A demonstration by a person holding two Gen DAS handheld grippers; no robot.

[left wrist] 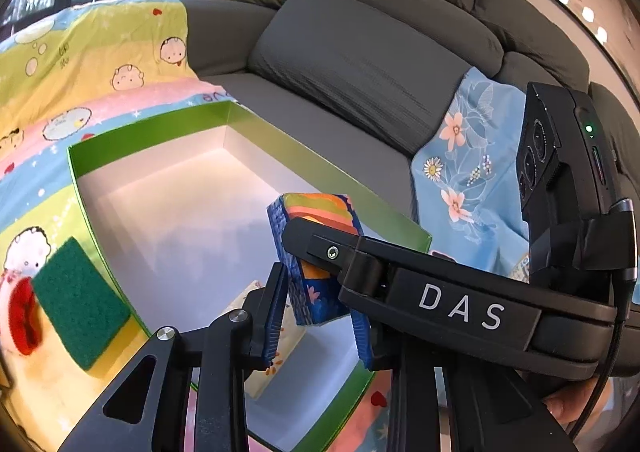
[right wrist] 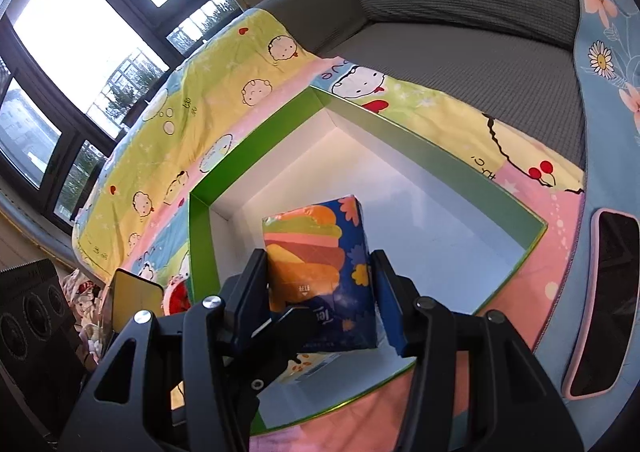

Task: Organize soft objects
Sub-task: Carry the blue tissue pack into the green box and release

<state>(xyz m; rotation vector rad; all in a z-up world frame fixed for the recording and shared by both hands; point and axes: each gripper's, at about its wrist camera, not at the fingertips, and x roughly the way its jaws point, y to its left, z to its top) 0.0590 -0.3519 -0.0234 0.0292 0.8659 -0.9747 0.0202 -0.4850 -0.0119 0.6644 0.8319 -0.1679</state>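
I am holding a blue tissue pack [right wrist: 320, 276] printed with a burger, and in the right wrist view it is sitting at the centre of the frame over the lower left corner of the green box [right wrist: 200, 208]. My right gripper [right wrist: 320, 300] is pinching the pack across its width, one pad pressing on each side face. In the left wrist view the same pack [left wrist: 316, 252] is standing on edge at mid-frame, partly behind the right tool's black finger, and my left gripper [left wrist: 320, 328] is narrowed around the pack's lower end; its pads look close to the wrapper, but I cannot tell whether they are actually pressing on it.

I am judging the pack to be light and squashy: a slick, glossy film over soft paper that will give under pressure and could slide, so the broad flat sides near the middle are the sensible place to grip, with a modest squeeze.

The box has thin, stiff card walls, green outside and smooth white inside. A second, pale pack [left wrist: 272, 344] is lying on its floor beneath the grippers. At the lower left of the left wrist view a coarse green scouring pad [left wrist: 78, 304] is resting on the soft cartoon-print quilt [left wrist: 100, 52], just outside the box wall.
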